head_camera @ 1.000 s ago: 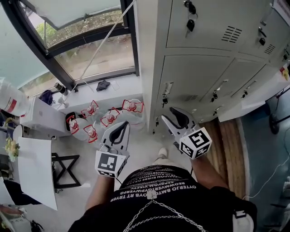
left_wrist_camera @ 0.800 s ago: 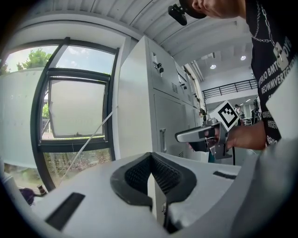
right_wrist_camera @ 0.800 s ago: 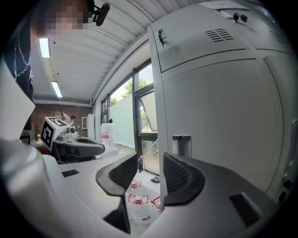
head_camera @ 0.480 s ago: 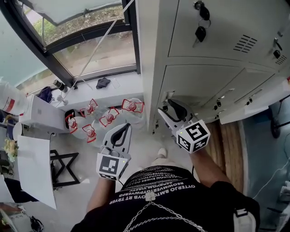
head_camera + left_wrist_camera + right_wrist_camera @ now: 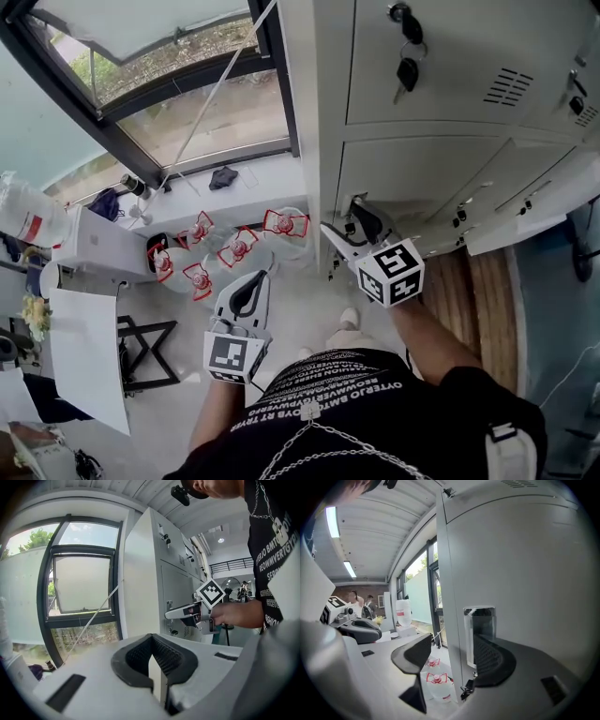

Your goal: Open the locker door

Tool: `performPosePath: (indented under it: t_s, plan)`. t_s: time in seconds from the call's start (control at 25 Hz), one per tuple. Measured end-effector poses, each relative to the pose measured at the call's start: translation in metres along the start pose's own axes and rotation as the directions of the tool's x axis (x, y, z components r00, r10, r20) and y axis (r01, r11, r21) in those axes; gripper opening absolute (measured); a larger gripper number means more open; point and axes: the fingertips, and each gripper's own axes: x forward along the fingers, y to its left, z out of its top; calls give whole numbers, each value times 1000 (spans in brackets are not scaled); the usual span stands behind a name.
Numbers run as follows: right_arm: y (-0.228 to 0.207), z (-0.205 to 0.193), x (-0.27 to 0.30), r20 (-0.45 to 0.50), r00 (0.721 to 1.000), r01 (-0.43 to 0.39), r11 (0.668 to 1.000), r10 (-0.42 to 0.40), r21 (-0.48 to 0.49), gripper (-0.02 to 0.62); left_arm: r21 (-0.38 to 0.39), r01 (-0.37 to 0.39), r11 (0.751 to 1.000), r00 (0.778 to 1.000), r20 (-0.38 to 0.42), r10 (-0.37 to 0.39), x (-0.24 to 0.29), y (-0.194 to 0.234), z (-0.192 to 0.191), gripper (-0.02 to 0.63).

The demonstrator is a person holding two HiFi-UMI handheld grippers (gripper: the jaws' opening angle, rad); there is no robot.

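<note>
Chrome locker handle point(image 5: 479, 632) sits between the right hand-held gripper point(image 5: 452, 645) jaws, just opened wide; left hand-held gripper point(image 5: 152, 641) pressed together.

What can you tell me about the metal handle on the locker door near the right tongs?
The handle is a narrow upright bar, shiny like polished metal, fixed near the edge of a closed grey locker door. The right tongs, whose jaws have just been opening, stand around it; contact cannot be judged. A dark key hangs below.

Clutter off to my left
I see red-handled water jugs point(image 5: 239, 249) clustered under the window point(image 5: 178, 103), a black folding stand point(image 5: 148, 356) well apart.
</note>
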Motion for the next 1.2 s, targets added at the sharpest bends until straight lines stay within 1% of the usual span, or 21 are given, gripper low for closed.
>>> performPosePath:
  t_s: [0.12, 0.4, 0.56, 0.84, 0.92, 1.04, 1.08, 1.2]
  plan:
    - [2, -1, 0, 3, 1000, 12, 1000, -12, -3, 273, -1, 3, 1000, 1000, 3, -3, -6, -2, 0, -2]
    - [16, -7, -18, -5, 999, 37, 999, -37, -19, 267, 4, 18, 1000, 1000, 12, -18, -25, -8, -2, -2]
    - [20, -12, -34, 2, 997, 74, 997, -74, -15, 244, 14, 49, 999, 998, 23, -50, -32, -15, -1, -2]
    - [25, -20, -61, -8, 991, 130, 991, -130, 6, 230, 31, 119, 992, 992, 43, -120, -44, -31, -1, -2]
    - [23, -22, -68, -7, 987, 161, 987, -161, 15, 204, 34, 133, 990, 990, 49, -135, -49, -33, -1, -2]
    - [16, -24, -79, 2, 976, 218, 975, -219, 36, 123, 35, 153, 988, 987, 47, -155, -58, -35, -9, -2]
    - [15, -25, -81, 6, 973, 229, 972, -229, 47, 110, 35, 159, 987, 986, 45, -161, -62, -35, -12, -2]
    - [17, -27, -88, 10, 968, 251, 966, -252, 60, 114, 33, 176, 984, 983, 44, -177, -74, -37, -16, -2]
